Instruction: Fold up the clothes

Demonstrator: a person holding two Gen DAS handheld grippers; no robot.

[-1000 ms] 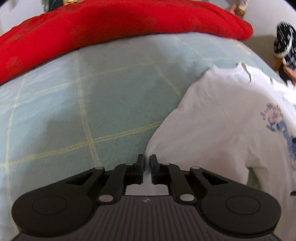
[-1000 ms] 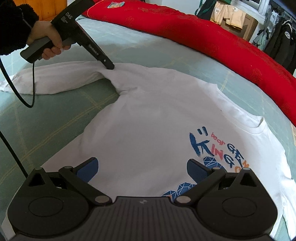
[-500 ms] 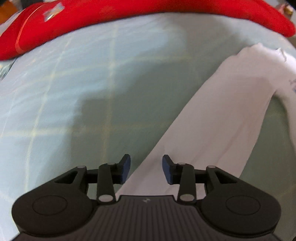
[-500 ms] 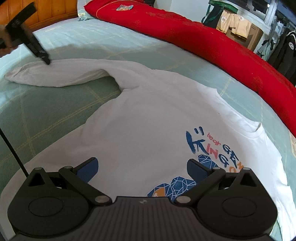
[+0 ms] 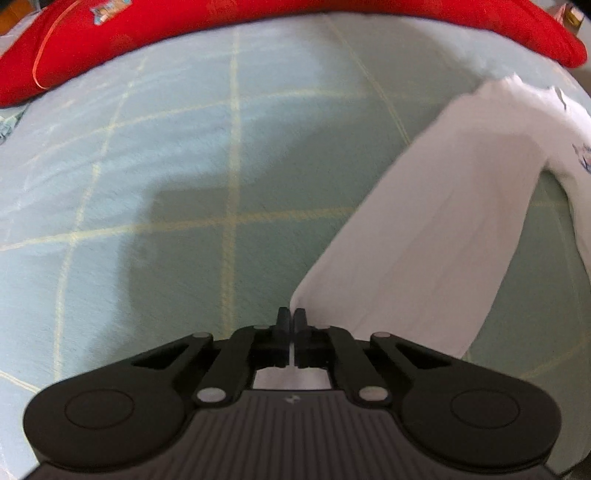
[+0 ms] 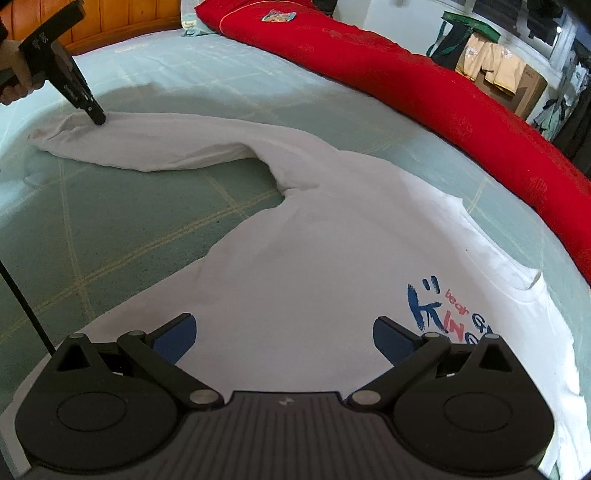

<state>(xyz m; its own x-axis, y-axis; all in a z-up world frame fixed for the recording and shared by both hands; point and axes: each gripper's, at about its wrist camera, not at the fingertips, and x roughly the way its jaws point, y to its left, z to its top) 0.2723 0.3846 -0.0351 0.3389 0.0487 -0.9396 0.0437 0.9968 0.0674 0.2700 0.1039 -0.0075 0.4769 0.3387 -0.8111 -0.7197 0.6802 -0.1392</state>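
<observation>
A white long-sleeved shirt [image 6: 332,258] with a blue and red print lies flat on a pale green checked bed cover [image 5: 147,184]. Its sleeve [image 5: 424,229] stretches out to the left of the body. My left gripper [image 5: 293,319] is shut on the sleeve's edge near the cuff. The right wrist view shows that left gripper [image 6: 96,119] pressed down onto the sleeve [image 6: 166,144], held by a hand [image 6: 14,79]. My right gripper [image 6: 284,332] hovers open over the shirt's lower body, with nothing between its blue pads.
A long red quilt [image 6: 424,85] lies along the far side of the bed, also the red quilt [image 5: 258,22]. A wooden headboard [image 6: 122,18] stands at the back left. A cardboard box [image 6: 509,74] and hanging clothes are beyond the bed. A black cable [image 6: 22,295] crosses the left.
My left gripper has let go near the shoulder, travelled out along the sleeve, opened on the way, and shut on the sleeve near the cuff. The right gripper has barely moved.
</observation>
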